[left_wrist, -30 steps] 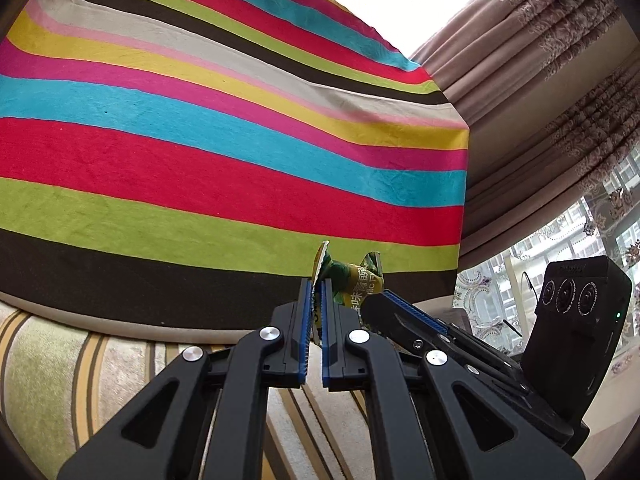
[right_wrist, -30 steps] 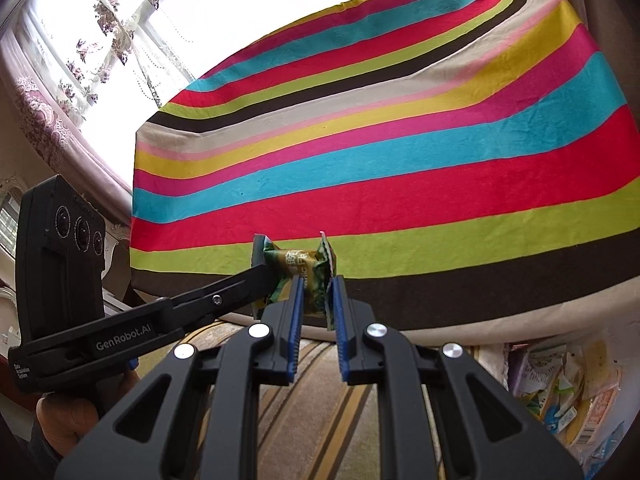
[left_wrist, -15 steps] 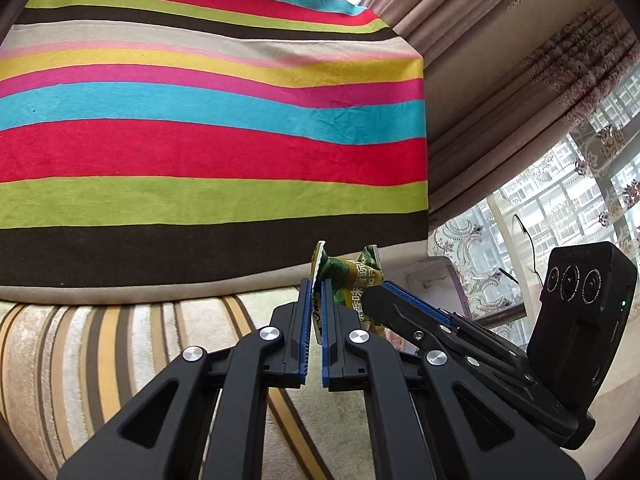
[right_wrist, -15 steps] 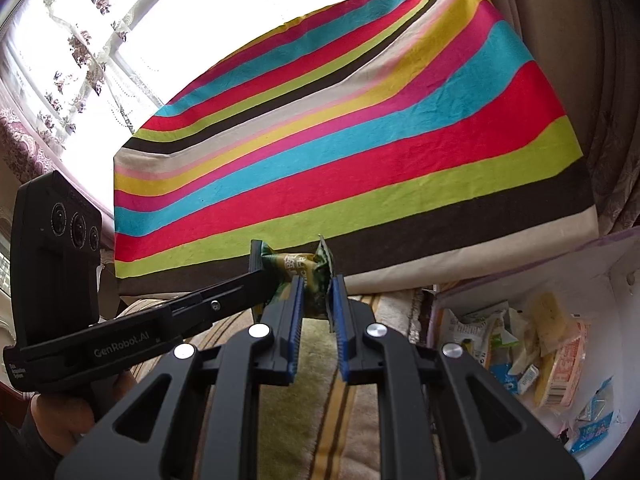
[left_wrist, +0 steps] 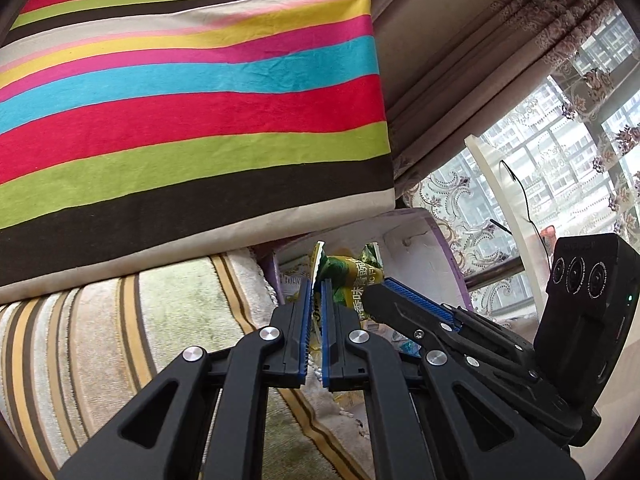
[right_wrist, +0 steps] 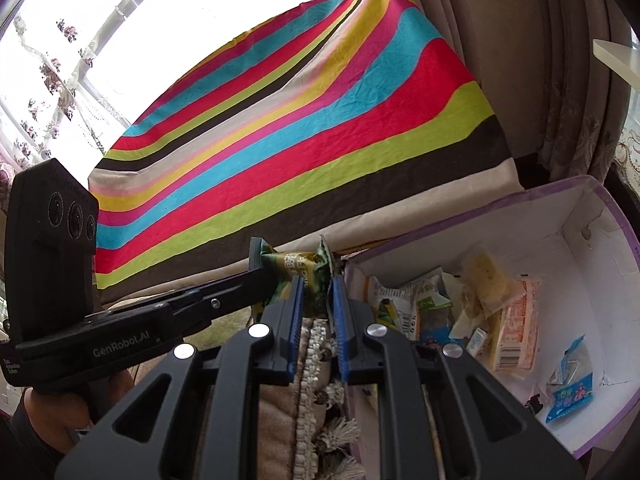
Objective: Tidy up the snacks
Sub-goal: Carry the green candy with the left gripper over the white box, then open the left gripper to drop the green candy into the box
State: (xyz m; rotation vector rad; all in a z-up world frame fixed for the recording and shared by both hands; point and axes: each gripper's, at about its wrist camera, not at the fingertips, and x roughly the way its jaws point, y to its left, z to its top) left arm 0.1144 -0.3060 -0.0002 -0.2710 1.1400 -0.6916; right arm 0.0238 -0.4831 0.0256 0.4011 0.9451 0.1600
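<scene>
While a green snack packet (left_wrist: 352, 280) is held in the air between both tools, each crimped end is seen to be clamped by one of them. The left gripper (left_wrist: 317, 286) is closed on the packet's left seam, its blue-padded jaws pressed against the foil with only a thin gap between them. In the right wrist view the right gripper (right_wrist: 315, 286) is likewise pinched on the opposite end of the same packet (right_wrist: 298, 270), the jaws being drawn in tight on the wrapper. In the left wrist view the right gripper's finger enters from four o'clock; in the right wrist view the left tool enters from nine o'clock.

The packet is positioned just above the near edge of a white box with a purple rim (right_wrist: 592, 216), which lies at three o'clock in the right wrist view. Several wrapped snacks (right_wrist: 512, 320) are already lying inside it. A striped cloth (left_wrist: 192, 92) is spread behind, from ten to one o'clock, and a striped cushion with a tasselled fringe (right_wrist: 320, 360) lies beneath the grippers. Curtains (left_wrist: 460, 40) are noted at two o'clock in the left wrist view.
</scene>
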